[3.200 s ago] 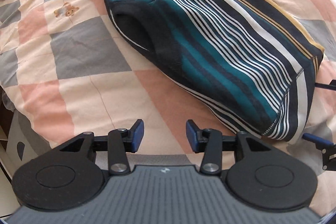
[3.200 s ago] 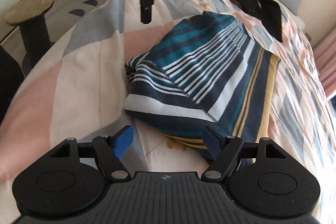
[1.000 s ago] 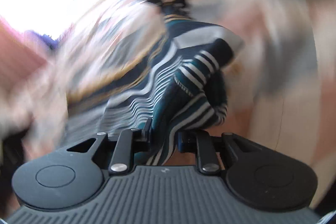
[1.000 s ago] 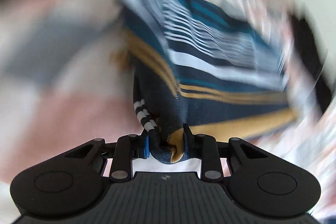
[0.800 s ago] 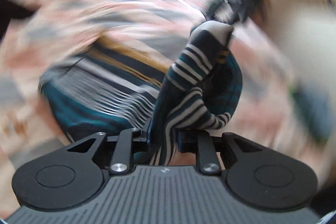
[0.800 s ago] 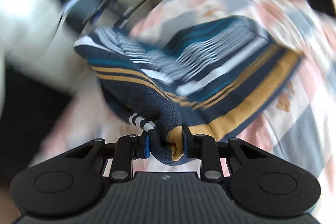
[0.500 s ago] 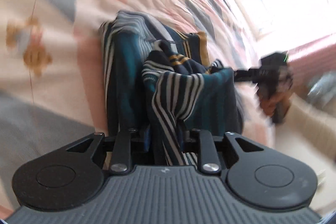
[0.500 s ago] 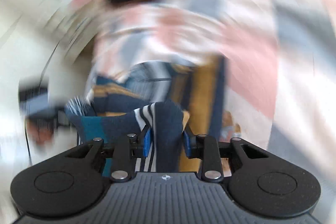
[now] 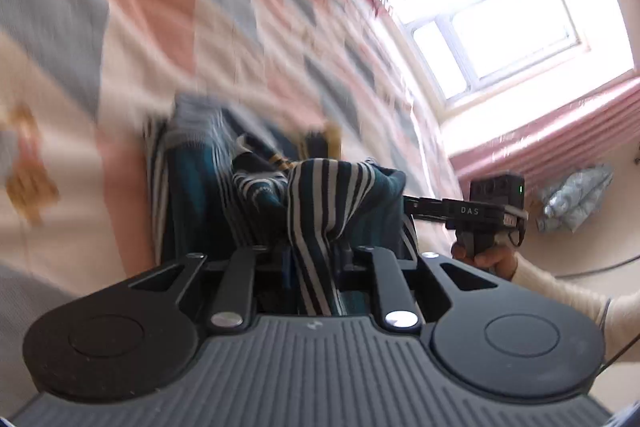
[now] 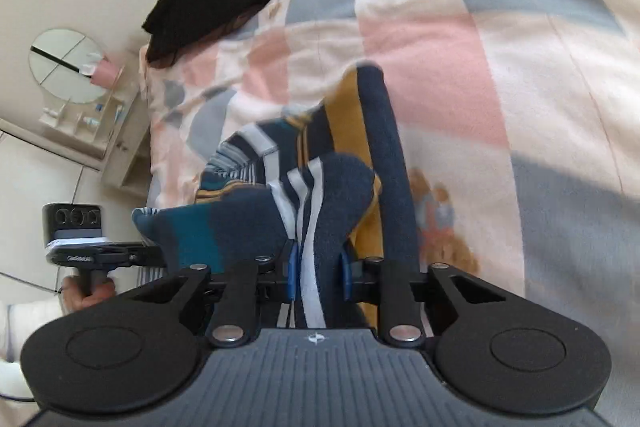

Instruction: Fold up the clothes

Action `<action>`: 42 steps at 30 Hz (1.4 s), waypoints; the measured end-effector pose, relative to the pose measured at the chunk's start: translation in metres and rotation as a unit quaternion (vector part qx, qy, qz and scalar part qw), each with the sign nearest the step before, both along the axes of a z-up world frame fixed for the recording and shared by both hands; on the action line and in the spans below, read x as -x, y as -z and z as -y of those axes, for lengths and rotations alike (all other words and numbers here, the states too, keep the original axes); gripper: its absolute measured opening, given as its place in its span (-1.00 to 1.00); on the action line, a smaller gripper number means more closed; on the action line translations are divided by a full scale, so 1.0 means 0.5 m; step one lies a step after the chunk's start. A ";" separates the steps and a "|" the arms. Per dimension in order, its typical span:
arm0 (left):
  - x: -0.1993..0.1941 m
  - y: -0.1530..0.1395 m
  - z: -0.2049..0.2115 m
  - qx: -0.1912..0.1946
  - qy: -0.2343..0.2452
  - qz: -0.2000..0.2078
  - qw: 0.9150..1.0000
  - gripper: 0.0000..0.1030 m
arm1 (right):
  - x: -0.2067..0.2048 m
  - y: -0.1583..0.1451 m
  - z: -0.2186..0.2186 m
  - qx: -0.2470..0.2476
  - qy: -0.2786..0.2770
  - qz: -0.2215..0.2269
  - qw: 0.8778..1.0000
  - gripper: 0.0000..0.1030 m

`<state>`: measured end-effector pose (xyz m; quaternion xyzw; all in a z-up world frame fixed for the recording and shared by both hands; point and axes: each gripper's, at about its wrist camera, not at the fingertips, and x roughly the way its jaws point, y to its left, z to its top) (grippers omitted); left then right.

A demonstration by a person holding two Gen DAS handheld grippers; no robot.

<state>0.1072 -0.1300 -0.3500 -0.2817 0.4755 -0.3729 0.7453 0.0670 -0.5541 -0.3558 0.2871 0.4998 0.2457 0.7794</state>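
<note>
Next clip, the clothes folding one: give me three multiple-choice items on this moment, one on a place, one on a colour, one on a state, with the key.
1. Where does the striped garment lie?
A. on a checked bed cover
B. on a wooden floor
C. in a basket

2. What colour is the wide band along its edge?
A. red
B. mustard yellow
C. purple

3. What is between the right gripper's jaws?
A. nothing
B. a black garment
C. a fold of the striped garment

Key: 1 A, the cover surrounds the garment. 2 B, a yellow band runs beside navy. 3 C, striped cloth fills the gap as the jaws close; the left gripper pinches it too.
</note>
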 end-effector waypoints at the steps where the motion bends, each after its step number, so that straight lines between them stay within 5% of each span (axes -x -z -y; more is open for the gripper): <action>1: -0.012 -0.005 -0.005 -0.002 -0.009 0.009 1.000 -0.72 | -0.001 -0.014 0.003 -0.004 0.013 0.015 1.000 -0.68; 4: -0.053 0.011 0.000 -0.023 -0.025 0.015 0.999 -0.72 | -0.027 -0.037 0.031 -0.032 0.067 0.041 0.996 -0.70; 6: -0.075 0.064 0.012 -0.050 -0.029 -0.018 0.998 -0.71 | -0.055 -0.035 0.027 -0.021 0.079 0.043 0.996 -0.70; 9: -0.089 0.112 -0.004 -0.037 -0.051 -0.066 0.996 -0.69 | -0.113 0.028 -0.003 0.032 0.092 -0.009 0.995 -0.71; 14: -0.079 0.037 -0.007 -0.075 -0.021 0.033 0.996 -0.60 | -0.126 0.057 -0.008 0.038 0.108 -0.028 0.993 -0.65; 16: -0.076 0.006 -0.009 -0.088 -0.004 0.067 0.994 -0.35 | -0.123 0.055 -0.010 0.047 0.102 -0.026 0.993 -0.61; 20: -0.109 0.010 0.010 -0.090 0.019 0.065 0.994 -0.34 | -0.127 0.054 -0.012 0.064 0.104 -0.031 0.992 -0.02; 22: -0.126 0.024 0.010 -0.086 0.016 0.051 0.995 -0.65 | -0.132 0.047 -0.019 0.072 0.102 -0.025 0.992 0.07; 24: -0.134 0.040 0.004 -0.091 0.005 0.039 0.995 -0.72 | -0.134 0.038 -0.022 0.070 0.104 -0.014 0.992 0.12; 26: -0.130 0.049 0.000 -0.095 -0.010 0.038 0.995 -0.74 | -0.135 0.030 -0.028 0.072 0.097 0.011 0.993 -0.03; 27: -0.125 0.049 -0.001 -0.101 -0.019 0.043 0.994 -0.75 | -0.137 0.029 -0.033 0.079 0.088 0.020 0.993 -0.49; 29: -0.125 0.062 -0.003 -0.105 -0.035 0.037 0.993 -0.75 | -0.139 0.028 -0.039 0.083 0.085 0.029 0.992 -0.62; 31: -0.130 0.085 -0.003 -0.106 -0.050 0.020 0.993 -0.71 | -0.138 0.027 -0.038 0.082 0.091 0.036 0.992 -0.70; 37: -0.157 0.110 0.000 -0.102 -0.067 -0.025 0.992 -0.71 | -0.142 0.120 0.012 0.012 0.184 -0.067 0.981 -0.63; 40: -0.154 0.100 0.001 -0.106 -0.064 -0.027 0.992 -0.71 | -0.157 0.041 -0.044 0.149 0.139 -0.023 0.979 -0.14; 42: -0.152 0.100 0.003 -0.109 -0.068 -0.028 0.991 -0.70 | -0.148 -0.020 -0.116 0.287 0.094 0.064 0.951 -0.06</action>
